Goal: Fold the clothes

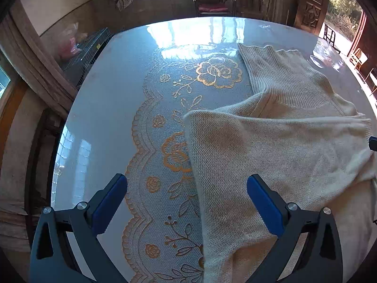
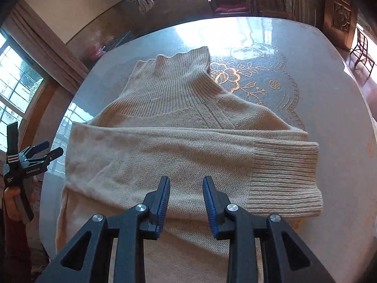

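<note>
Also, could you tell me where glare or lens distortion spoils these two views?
Left wrist view: window glare washes out the far table, and the fisheye bows its edge. Right wrist view: a bright patch on the tabletop beyond the sweater, the windows at left are overexposed, and the corners go dark; the knit itself looks sharp.

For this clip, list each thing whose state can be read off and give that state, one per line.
Sweater: flat on the table, collar away from the cameras, not fully folded.
Sleeve: folded across the body, ribbed cuff flat.
Left claw: open, holding nothing, over the sweater's edge.
Right claw: partly open, holding nothing, above the sleeve.
</note>
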